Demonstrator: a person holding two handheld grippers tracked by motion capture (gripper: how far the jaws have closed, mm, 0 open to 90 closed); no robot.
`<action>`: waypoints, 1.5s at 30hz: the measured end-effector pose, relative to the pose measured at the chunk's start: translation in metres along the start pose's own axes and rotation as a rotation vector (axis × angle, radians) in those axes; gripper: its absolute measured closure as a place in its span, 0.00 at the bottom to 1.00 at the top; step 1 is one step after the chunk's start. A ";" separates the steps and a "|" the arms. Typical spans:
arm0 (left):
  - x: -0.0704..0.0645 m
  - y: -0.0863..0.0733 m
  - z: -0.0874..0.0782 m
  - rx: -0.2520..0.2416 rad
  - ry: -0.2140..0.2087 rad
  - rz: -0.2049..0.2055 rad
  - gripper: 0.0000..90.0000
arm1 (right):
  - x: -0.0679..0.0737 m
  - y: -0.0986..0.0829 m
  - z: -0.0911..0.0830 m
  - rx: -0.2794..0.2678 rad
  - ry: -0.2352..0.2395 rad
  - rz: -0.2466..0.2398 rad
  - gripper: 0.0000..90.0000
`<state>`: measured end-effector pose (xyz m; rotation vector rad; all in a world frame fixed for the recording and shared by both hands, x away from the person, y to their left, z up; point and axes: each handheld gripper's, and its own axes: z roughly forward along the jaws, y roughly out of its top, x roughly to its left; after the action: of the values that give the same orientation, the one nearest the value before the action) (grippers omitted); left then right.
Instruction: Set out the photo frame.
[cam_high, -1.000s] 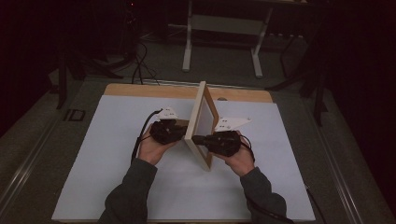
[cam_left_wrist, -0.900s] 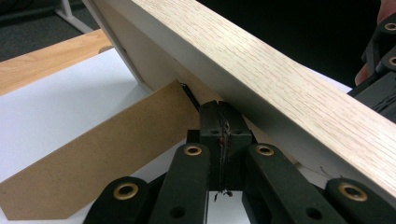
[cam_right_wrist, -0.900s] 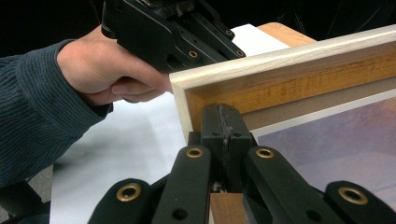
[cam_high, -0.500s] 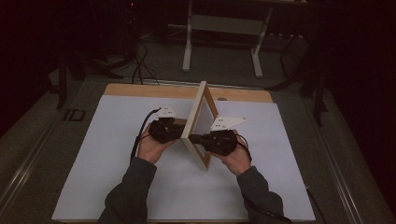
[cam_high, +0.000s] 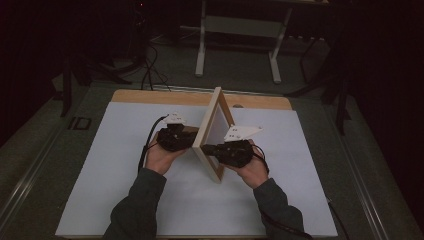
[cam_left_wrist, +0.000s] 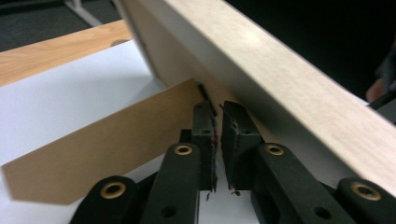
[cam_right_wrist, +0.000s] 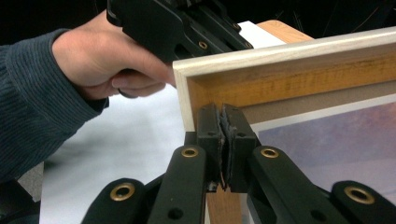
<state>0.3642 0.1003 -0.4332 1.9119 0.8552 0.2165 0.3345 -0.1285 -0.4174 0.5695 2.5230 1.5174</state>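
Tongs first, high view: left tongs (cam_high: 189, 141) and right tongs (cam_high: 210, 149) meet a wooden picture frame (cam_high: 216, 107) from either side; frame stands upright on edge on the white sheet (cam_high: 115, 170) covering the desk (cam_high: 150, 96); one frame, two tongs, two hands. Left gripper view: left tongs (cam_left_wrist: 217, 116) nearly closed at the frame's back, beside its brown easel leg (cam_left_wrist: 98, 149); whether they pinch anything, cannot tell. Right gripper view: right tongs (cam_right_wrist: 221, 114) pressed together on the frame's inner edge near its corner (cam_right_wrist: 187, 79); glazed print (cam_right_wrist: 336, 140) beside them. Judgement: stiff, light wood, glazing fragile; hold the rails, never the pane; smooth finish may slip.
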 end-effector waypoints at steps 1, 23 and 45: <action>0.001 0.000 -0.003 -0.008 0.026 -0.010 0.89 | 0.000 0.000 -0.001 -0.001 -0.001 0.001 0.95; -0.002 0.009 -0.037 -0.137 0.144 -0.125 0.52 | -0.021 -0.021 -0.022 0.022 -0.088 0.060 0.71; -0.036 0.013 -0.038 -0.131 0.108 -0.099 0.45 | -0.031 -0.034 -0.031 0.039 -0.128 0.099 0.67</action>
<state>0.3254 0.1010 -0.3963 1.7441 0.9812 0.3109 0.3450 -0.1807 -0.4345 0.7822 2.4658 1.4158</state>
